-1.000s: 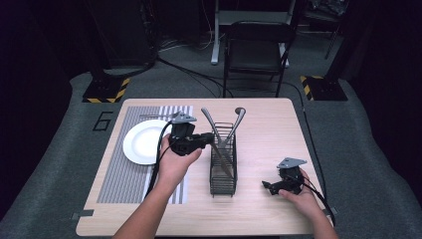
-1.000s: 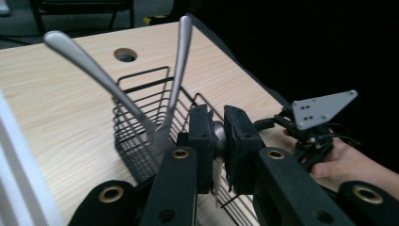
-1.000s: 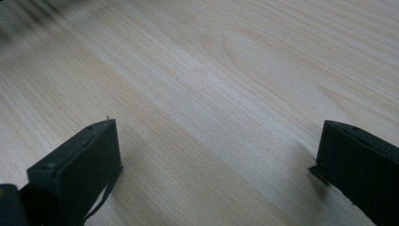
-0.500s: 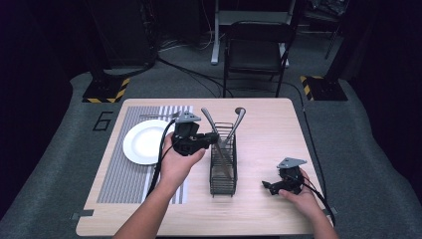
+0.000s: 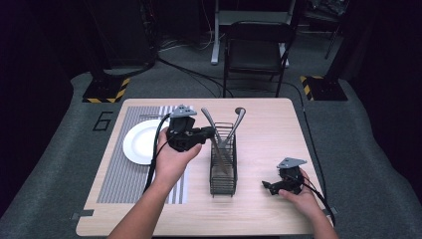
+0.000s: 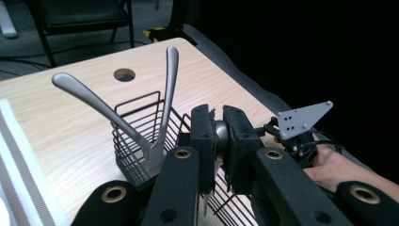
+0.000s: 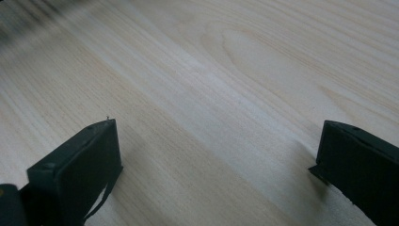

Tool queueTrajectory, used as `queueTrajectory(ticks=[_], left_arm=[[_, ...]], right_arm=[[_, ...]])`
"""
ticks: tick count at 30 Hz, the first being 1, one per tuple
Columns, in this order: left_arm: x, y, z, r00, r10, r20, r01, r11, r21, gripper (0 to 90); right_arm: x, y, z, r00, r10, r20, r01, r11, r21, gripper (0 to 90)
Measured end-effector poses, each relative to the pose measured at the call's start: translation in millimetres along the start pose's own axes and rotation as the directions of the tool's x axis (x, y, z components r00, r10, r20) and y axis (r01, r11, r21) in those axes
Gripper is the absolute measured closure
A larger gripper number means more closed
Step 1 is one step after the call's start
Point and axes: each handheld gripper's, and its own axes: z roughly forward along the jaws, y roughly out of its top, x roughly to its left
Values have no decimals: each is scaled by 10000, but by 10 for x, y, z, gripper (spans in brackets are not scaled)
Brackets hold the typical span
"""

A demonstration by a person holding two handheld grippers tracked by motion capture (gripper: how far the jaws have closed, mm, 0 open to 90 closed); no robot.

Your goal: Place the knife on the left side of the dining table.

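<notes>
A utensil handle (image 6: 220, 133) is clenched by the left gripper (image 6: 219, 141) above the wire basket (image 5: 223, 164), at three o'clock of the plate (image 5: 139, 142); if tilted, it could be snagged on the wires, while the right gripper (image 7: 216, 160) is held released.

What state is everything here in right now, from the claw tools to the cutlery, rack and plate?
Left gripper: shut on a utensil handle.
Right gripper: open, low over bare table.
Utensil handle: pinched between the fingers, over the rack.
Two other utensils: standing tilted in the rack.
Wire rack: upright on table.
Plate: empty, on striped mat.
Chair: unoccupied.
</notes>
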Motion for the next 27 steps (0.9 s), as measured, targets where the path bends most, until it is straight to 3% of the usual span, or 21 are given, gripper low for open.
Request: queueTrajectory(ticks=[10, 27], left_arm=[[-38, 149, -169, 9998, 173, -80, -175, 9995, -272, 834], [33, 303, -543, 9998, -119, -150, 102, 9939, -1095, 835]], right_arm=[[-3, -2, 1, 10000, -65, 47, 65, 10000, -44, 0], [0, 0, 0, 10000, -2, 4, 2, 10000, 0, 0]])
